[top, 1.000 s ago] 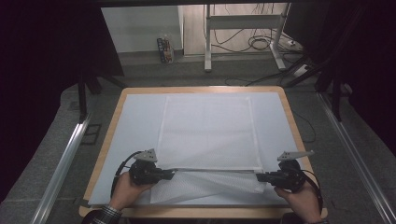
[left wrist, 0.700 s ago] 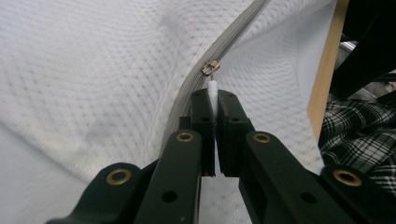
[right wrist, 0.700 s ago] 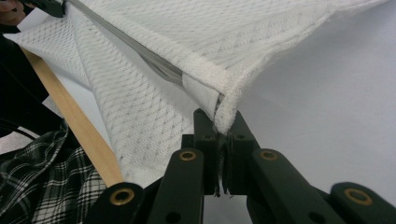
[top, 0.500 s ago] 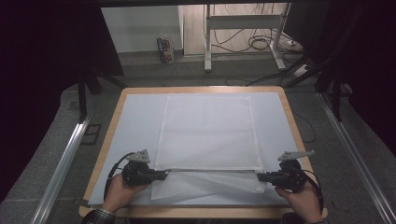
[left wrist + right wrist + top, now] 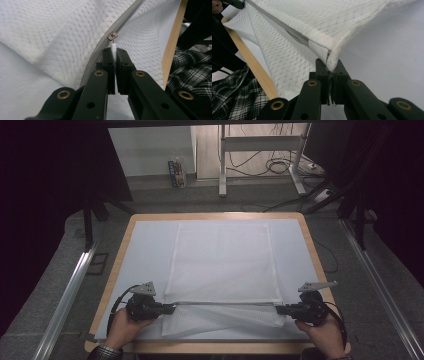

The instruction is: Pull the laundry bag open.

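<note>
A white mesh zip bag [image 5: 222, 262] lies flat on the pale mat, its near edge lifted and folded toward me. My left gripper [image 5: 172, 308] is at that edge's left end. In the left gripper view it [image 5: 114, 53] is shut on the white pull tab [image 5: 114, 48] of the zip slider [image 5: 112, 36], on a grey zip [image 5: 125, 17]. My right gripper [image 5: 278, 309] holds the right end. In the right gripper view it [image 5: 330, 65] is shut on the bag's hemmed corner [image 5: 329, 51]. The zip edge runs taut between the two.
The mat [image 5: 145, 255] covers a wood-rimmed table [image 5: 215, 215]. Metal rails run along the floor at left [image 5: 65, 300] and right [image 5: 385, 290]. A desk frame with cables [image 5: 270, 165] stands beyond the far edge. A plaid sleeve [image 5: 190, 67] is close to the near edge.
My left gripper has slid a little to the left along the bag's near edge, still shut on the pull tab. The right gripper has kept still.
</note>
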Motion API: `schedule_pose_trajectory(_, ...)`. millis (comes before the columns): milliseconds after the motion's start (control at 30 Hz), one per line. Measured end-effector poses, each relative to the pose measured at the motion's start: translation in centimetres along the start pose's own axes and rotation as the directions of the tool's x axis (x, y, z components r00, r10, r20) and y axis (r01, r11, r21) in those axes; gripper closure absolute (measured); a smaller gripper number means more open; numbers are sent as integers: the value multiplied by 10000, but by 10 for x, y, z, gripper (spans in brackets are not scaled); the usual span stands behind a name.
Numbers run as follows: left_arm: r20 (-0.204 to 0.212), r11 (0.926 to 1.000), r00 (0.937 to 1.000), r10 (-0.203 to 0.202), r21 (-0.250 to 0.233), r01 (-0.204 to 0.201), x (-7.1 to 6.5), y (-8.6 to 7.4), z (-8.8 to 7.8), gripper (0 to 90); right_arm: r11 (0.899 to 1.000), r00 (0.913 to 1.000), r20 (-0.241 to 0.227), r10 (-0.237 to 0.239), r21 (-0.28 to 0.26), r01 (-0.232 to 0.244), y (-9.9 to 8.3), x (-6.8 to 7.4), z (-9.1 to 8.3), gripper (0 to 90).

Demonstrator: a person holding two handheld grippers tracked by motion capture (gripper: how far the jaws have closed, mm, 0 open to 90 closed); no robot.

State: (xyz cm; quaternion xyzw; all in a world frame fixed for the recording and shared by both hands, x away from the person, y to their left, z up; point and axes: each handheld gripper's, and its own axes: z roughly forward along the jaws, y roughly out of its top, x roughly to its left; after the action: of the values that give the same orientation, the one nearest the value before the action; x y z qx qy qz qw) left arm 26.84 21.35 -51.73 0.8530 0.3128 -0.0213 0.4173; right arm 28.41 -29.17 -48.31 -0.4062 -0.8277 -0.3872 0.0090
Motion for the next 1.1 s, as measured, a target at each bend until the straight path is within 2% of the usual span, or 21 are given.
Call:
schedule_pose_trajectory(67,38,10000,10000,-10,-11,10,0,-1,-1,872,10000,10000,10,-36,11,36,0,0,0,850)
schedule_pose_trajectory(133,-147,10000,9999,2,77,-1,0,-2,-2,872,10000,9999,116,-41,-4,41,0,1,-1,850)
schedule_pose_trajectory(433,-329,9998,9993,-200,-76,197,4,-10,-12,872,10000,9999,109,74,-41,-74,-1,-2,-2,850)
schedule_pose_trajectory(800,-168,9995,9994,-295,-147,293,4,-13,-14,872,10000,10000,-32,87,-24,-87,-1,-1,-1,850)
schedule_pose_trajectory(900,-279,9996,9992,-287,-81,285,5,-14,-16,872,10000,10000,-7,86,-10,-86,-1,-2,-1,850)
schedule_pose_trajectory(967,-232,9988,9988,-426,-233,421,6,-16,-18,872,9999,9999,-69,129,-42,-129,-1,-3,-2,851)
schedule_pose_trajectory(1100,-251,9987,9987,-448,-270,441,7,-18,-20,872,9999,9999,-72,127,-20,-127,-1,-3,-2,851)
